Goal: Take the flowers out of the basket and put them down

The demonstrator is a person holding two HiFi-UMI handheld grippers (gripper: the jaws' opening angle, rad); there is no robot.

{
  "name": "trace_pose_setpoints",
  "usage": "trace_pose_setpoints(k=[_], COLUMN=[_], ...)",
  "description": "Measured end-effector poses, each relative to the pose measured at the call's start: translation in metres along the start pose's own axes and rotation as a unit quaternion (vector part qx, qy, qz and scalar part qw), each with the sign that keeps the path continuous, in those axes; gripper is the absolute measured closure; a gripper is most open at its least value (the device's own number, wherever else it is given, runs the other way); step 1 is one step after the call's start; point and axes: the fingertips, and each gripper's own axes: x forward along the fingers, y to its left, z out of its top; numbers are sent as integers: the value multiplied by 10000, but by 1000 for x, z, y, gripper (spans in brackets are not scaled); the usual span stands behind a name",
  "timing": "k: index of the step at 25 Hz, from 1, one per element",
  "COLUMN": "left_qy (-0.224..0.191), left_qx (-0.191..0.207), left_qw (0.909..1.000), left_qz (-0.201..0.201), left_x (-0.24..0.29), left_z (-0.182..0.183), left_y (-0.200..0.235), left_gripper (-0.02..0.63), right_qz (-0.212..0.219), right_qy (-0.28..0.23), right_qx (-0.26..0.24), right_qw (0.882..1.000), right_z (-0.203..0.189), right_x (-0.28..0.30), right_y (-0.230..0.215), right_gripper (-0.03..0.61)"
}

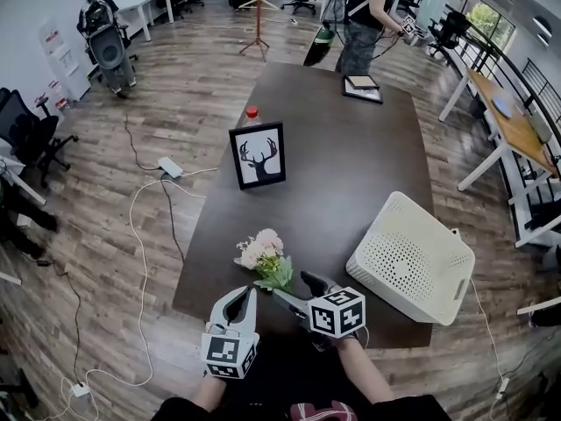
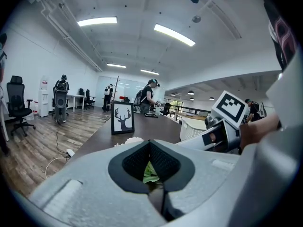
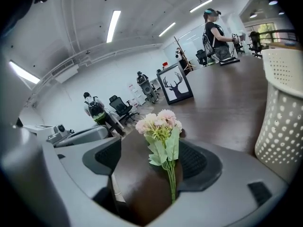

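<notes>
Flowers (image 1: 266, 257) lie on the table (image 1: 351, 147) at 9 o'clock of the basket (image 1: 412, 257), stems between the wide-spread fingers of the right gripper (image 1: 295, 288), while the left gripper (image 1: 252, 291) has its fingers closed together.

The head view looks steeply down from above the near edge of the table (image 1: 351, 147) and takes in its whole length and the floor around it. The left gripper view sits low at that edge, close behind the left gripper (image 2: 150, 143), facing almost level toward the far edge. The right gripper view looks past the right gripper (image 3: 151, 150) from just beside it. All 3 share the flowers (image 3: 158, 122), deer picture (image 2: 122, 119) and basket (image 1: 412, 257).
</notes>
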Motion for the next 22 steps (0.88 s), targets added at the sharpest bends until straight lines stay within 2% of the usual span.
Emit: trace_pose_setpoints(k=[5,10,15,19,22], left_qy=[-40,-78,-134,-195,-247], left_qx=[-14,11,66,11,-33], left_qw=[10000,9999,9997,9994,9991], left_qz=[-47,-103,-213,-290,-329], left_x=[1,3,6,9,11], left_z=[3,7,13,19,22], left_y=[-2,-5,-13,-18,-19], left_gripper=[604,604,604,604,604], right_qz=[-221,-411,-565,-720,-784], right_qy=[-220,-427,-405,-773,-969], right_qx=[-182,-221,-437,-434,-525], right_qw=[9993,9980,9966,9935,9908], right_z=[7,14,13,22,29], right_x=[-15,-22,-30,-46,-55], right_y=[0,-1,-2,-2,0], right_gripper=[197,233,235,240,267])
